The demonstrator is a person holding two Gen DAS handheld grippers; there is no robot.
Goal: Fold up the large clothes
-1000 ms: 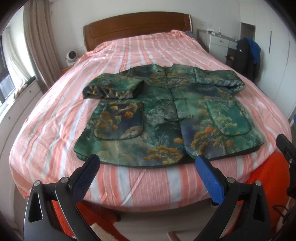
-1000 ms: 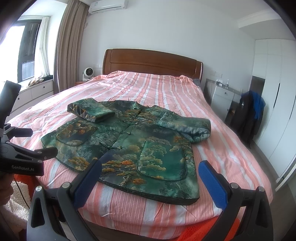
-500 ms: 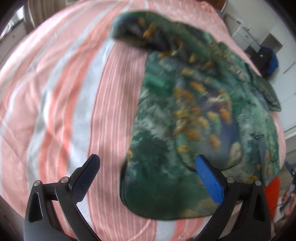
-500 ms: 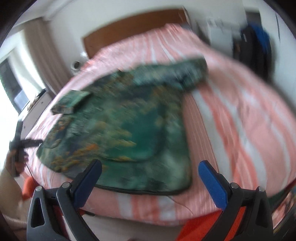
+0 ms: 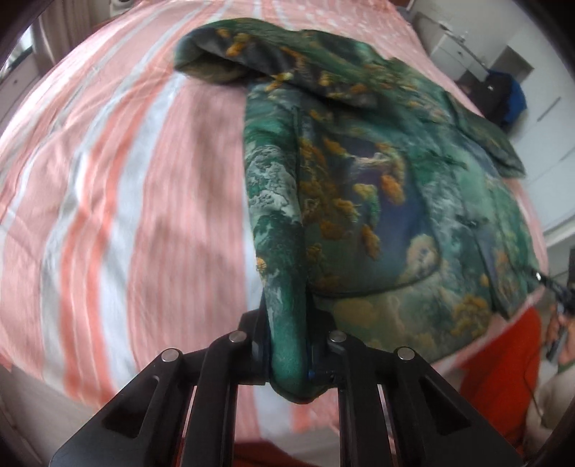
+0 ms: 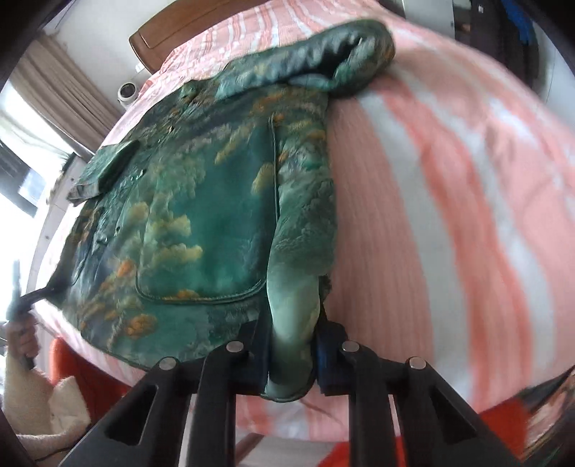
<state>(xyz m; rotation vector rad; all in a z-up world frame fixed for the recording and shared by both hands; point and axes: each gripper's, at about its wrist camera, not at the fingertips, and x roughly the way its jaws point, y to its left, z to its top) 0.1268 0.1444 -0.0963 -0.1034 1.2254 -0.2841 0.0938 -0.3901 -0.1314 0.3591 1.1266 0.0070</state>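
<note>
A green patterned jacket (image 5: 377,186) with orange and blue print lies front-up on the bed, both sleeves folded in across the chest. My left gripper (image 5: 289,354) is shut on the jacket's bottom left hem corner. My right gripper (image 6: 293,354) is shut on the bottom right hem corner of the jacket (image 6: 201,215). Each pinched corner bunches up between the jaws. The other gripper shows small at each view's far edge.
The bed has a pink and white striped cover (image 5: 125,201) and a wooden headboard (image 6: 172,25). A curtain and window (image 6: 43,93) stand to the left, a white dresser (image 5: 456,54) and dark hanging clothes (image 5: 503,97) to the right. Orange fabric (image 5: 503,359) lies below the bed's foot.
Both grippers moved in from behind the bed's foot to the jacket's lower corners and went from open to shut on the hem.
</note>
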